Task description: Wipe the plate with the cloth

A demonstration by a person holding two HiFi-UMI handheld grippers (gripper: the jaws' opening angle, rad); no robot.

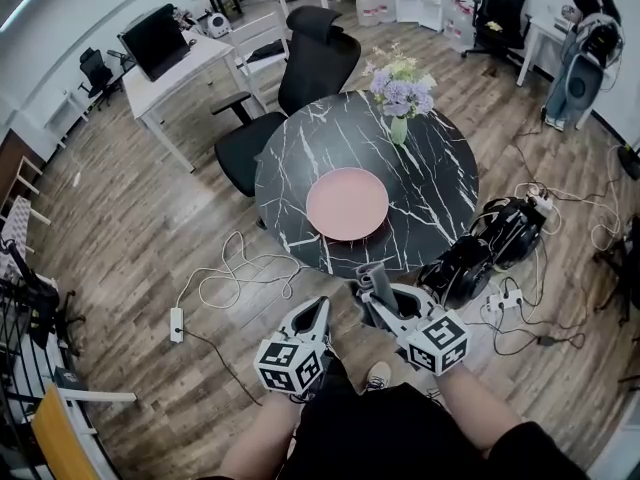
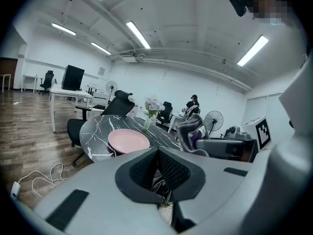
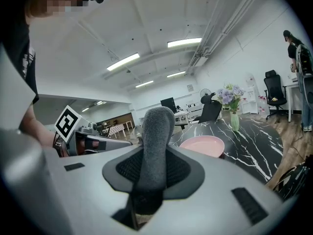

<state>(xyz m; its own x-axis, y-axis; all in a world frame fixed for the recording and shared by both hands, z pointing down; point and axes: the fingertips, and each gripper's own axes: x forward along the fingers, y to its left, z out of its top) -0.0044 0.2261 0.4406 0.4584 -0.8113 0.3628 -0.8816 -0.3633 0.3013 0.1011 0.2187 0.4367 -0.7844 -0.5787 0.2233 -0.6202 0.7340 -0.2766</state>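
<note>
From the head view, the left tongs [image 1: 321, 306] and right tongs [image 1: 374, 296] hover side by side just short of the near edge of the black marble table [image 1: 445, 173]. The pink plate [image 1: 347, 203] lies on the table ahead of both, apart from them. In the left gripper view, the left tongs are closed together with nothing between them, and the plate sits ahead, slightly left. In the right gripper view, the right tongs are clamped on a grey cloth [image 3: 155, 141] that stands up between them, with the plate ahead to their right.
</note>
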